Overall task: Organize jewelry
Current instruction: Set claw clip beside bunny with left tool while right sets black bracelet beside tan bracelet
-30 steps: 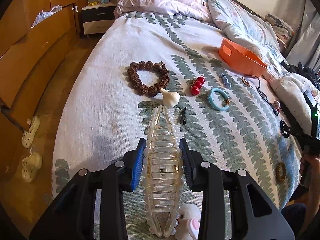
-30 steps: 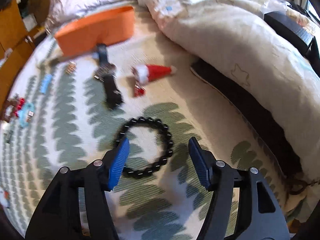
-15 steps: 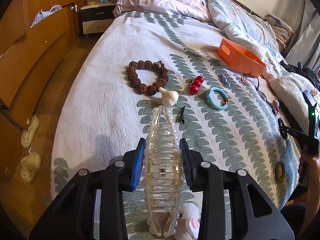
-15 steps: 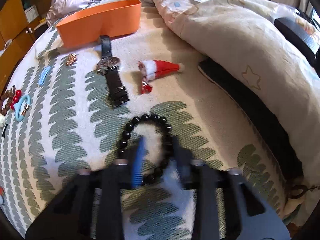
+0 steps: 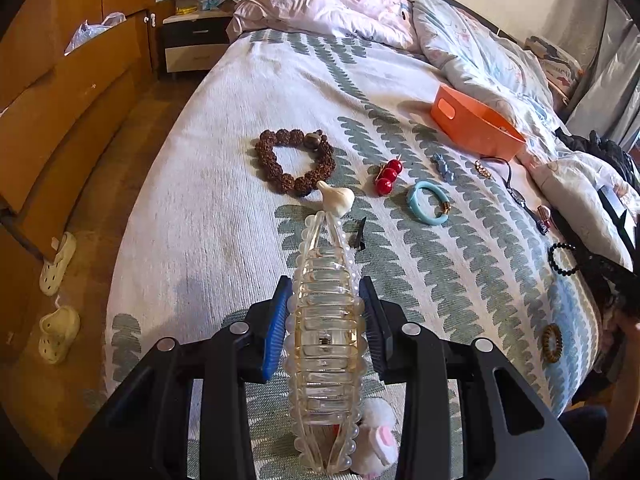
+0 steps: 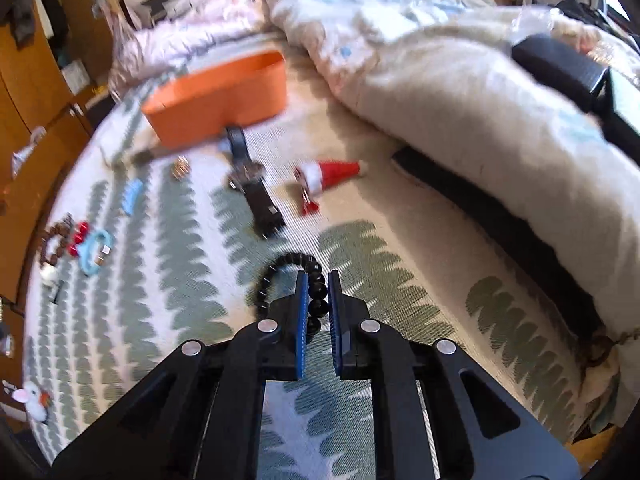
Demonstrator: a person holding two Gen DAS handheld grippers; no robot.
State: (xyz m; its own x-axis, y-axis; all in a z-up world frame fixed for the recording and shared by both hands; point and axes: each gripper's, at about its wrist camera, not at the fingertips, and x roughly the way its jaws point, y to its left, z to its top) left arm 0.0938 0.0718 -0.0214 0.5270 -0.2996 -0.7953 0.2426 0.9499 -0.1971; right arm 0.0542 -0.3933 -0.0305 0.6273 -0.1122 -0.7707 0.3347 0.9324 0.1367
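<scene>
My left gripper (image 5: 325, 284) is shut on a long clear hair clip (image 5: 326, 328), held above the bed. My right gripper (image 6: 318, 278) is shut on a black bead bracelet (image 6: 280, 270), which hangs lifted off the bedspread; the same bracelet (image 5: 562, 258) shows at the right edge of the left wrist view. An orange box (image 5: 476, 126) (image 6: 218, 94) stands open on the bed beyond the jewelry. Spread on the bedspread are a brown bead bracelet (image 5: 296, 160), a white shell-like piece (image 5: 338, 198), red beads (image 5: 388, 176), a light blue bangle (image 5: 428, 202) and a black watch (image 6: 256, 190).
A red and white cone clip (image 6: 330, 174), a blue clip (image 6: 132, 196), a black hair pin (image 5: 360, 234) and a brown coil tie (image 5: 552, 342) lie on the bed. A rumpled duvet (image 6: 460, 92) lies on the right. White slippers (image 5: 60, 256) sit on the floor by wooden cabinets (image 5: 60, 92).
My right gripper went from open around the black bracelet to shut on it, then rose with the bracelet. The left gripper and its clear clip stayed put.
</scene>
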